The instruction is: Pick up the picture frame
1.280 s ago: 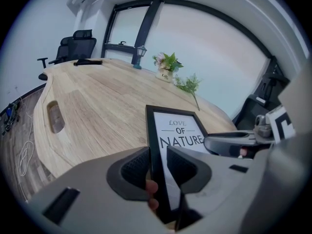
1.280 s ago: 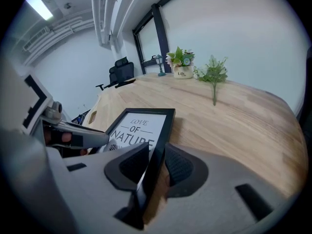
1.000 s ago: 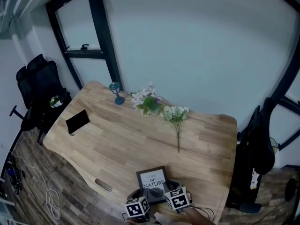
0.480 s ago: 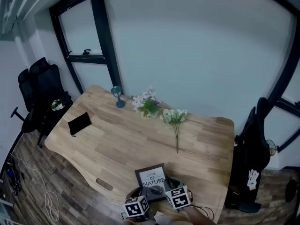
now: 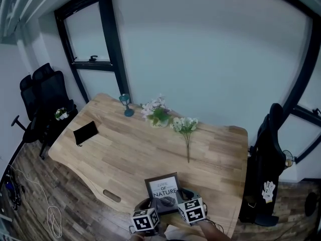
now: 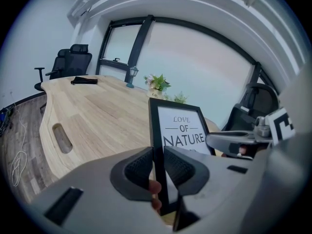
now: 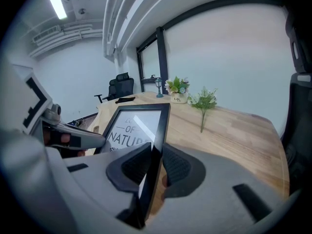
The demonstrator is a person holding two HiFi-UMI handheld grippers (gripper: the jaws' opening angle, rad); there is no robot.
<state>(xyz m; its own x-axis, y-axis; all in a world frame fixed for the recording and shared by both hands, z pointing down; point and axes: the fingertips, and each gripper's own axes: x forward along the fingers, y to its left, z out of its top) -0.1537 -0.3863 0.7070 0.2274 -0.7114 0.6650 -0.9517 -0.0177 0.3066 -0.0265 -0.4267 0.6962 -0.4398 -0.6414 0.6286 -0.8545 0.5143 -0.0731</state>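
Black picture frame (image 5: 163, 191) is pinched by both tools: the left gripper (image 6: 157, 165) squeezes its left edge, the right gripper (image 7: 154, 165) its right edge; the wooden table (image 5: 125, 152) stretches ahead of them.

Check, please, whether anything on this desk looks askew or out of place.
One thing: a loose flower sprig lies flat on the desk, beside the potted flowers, not standing in anything. Otherwise nothing stands out.
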